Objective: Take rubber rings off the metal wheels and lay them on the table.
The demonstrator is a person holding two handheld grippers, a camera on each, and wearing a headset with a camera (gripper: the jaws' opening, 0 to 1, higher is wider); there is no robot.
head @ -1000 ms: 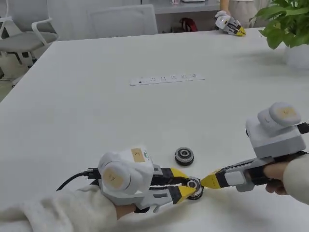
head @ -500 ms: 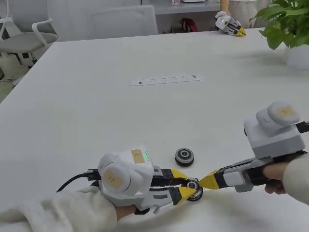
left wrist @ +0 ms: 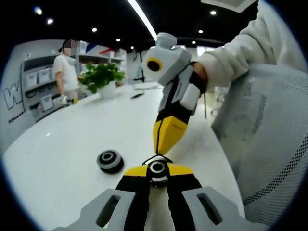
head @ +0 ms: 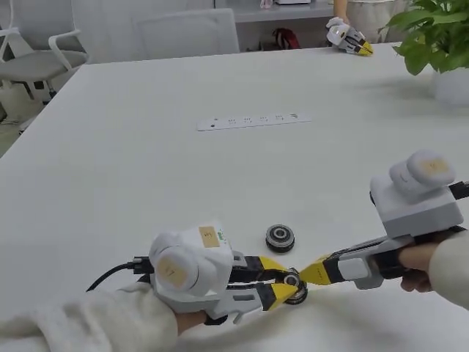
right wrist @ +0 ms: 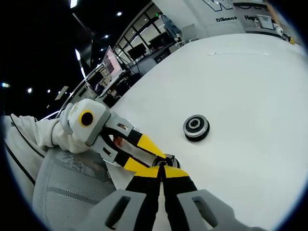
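A small metal wheel (head: pixel 296 286) with a black rubber ring sits between my left gripper's (head: pixel 286 283) yellow fingertips near the table's front edge, and the gripper is shut on it. In the left gripper view the wheel (left wrist: pixel 158 169) faces the camera, gripped from both sides. My right gripper (head: pixel 305 273) comes in from the right, its tips closed at the wheel's rim, where a thin black strand of the rubber ring (left wrist: pixel 156 157) is pinched. A second wheel (head: pixel 280 236) with its ring on lies flat on the table just behind them.
A white power strip (head: pixel 253 119) lies mid-table. A potted plant (head: pixel 432 37) stands at the far right corner. Another gripper (head: pixel 349 35) rests at the far edge by a person. Chairs (head: pixel 44 59) stand beyond the table's left side.
My right gripper's tips have edged slightly left, closer onto the wheel's rim. The left gripper and both wheels have stayed in place.
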